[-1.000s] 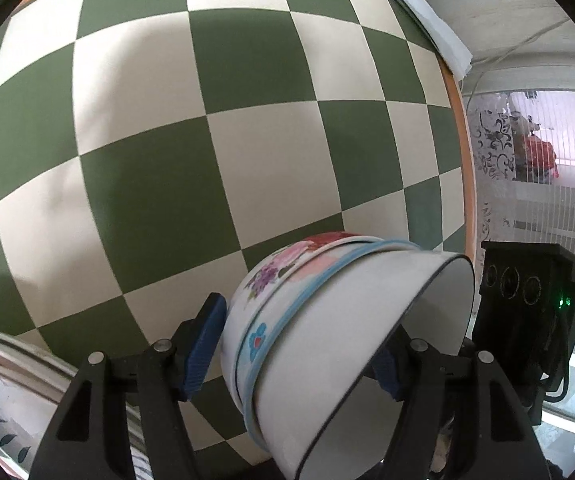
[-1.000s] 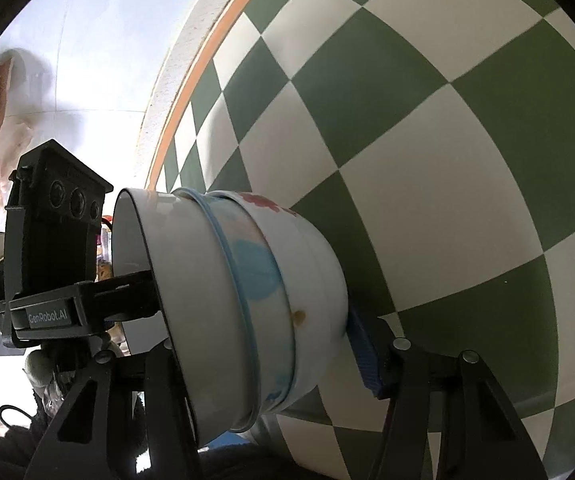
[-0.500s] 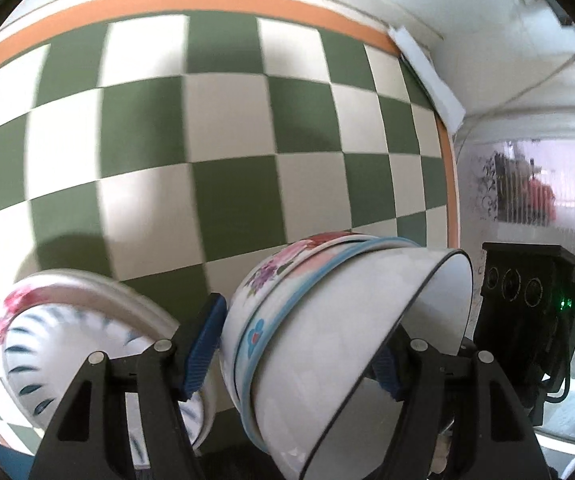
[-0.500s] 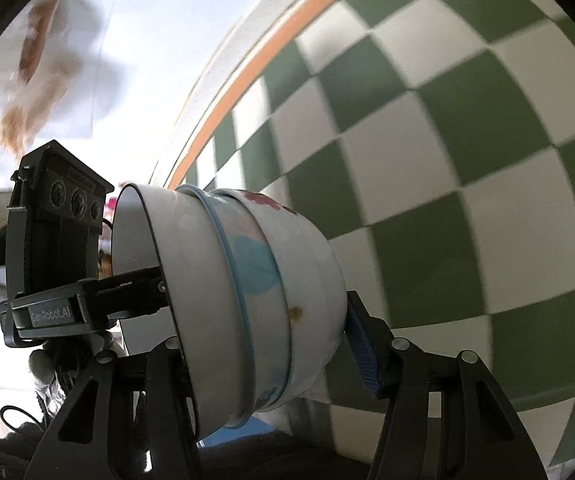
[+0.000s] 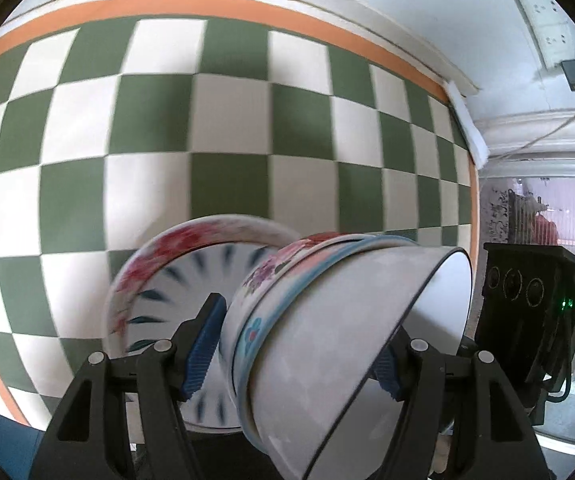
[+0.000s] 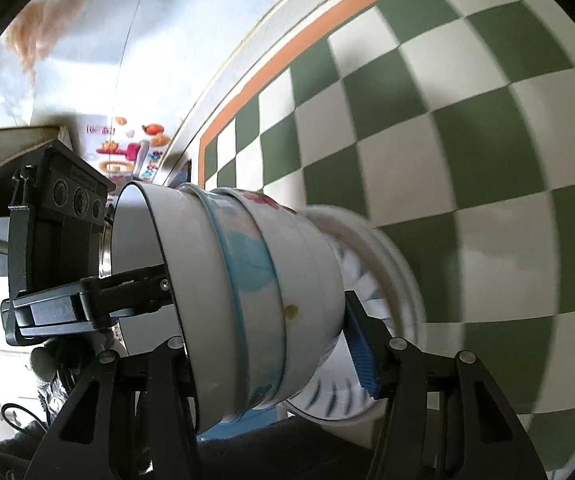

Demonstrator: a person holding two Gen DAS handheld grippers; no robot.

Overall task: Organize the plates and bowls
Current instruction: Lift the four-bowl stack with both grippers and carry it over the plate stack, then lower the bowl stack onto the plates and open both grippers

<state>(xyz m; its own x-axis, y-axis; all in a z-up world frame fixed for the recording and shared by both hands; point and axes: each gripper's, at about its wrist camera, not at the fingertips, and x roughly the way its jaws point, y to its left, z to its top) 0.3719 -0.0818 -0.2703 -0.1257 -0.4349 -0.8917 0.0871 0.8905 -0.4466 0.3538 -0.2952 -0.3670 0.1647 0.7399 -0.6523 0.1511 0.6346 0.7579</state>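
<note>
Three nested bowls form a stack (image 5: 327, 344): a white bowl with a dark rim inside, a blue-rimmed one, a flowered one outside. My left gripper (image 5: 299, 344) and my right gripper (image 6: 263, 320) both clamp this stack (image 6: 255, 288) from opposite sides and hold it tilted above the table. Under it lies a plate (image 5: 167, 280) with red flowers on the rim and dark blue dashes inside; it also shows in the right wrist view (image 6: 383, 272). Each gripper appears in the other's view.
The table wears a green-and-white chequered cloth (image 5: 223, 120) with an orange border. A white wall with a socket strip (image 5: 547, 28) stands behind. A blue patch (image 6: 243, 420) shows below the table's near edge.
Both grippers have carried the bowl stack towards the near side of the table. The flowered plate has come into view and now lies right under the stack.
</note>
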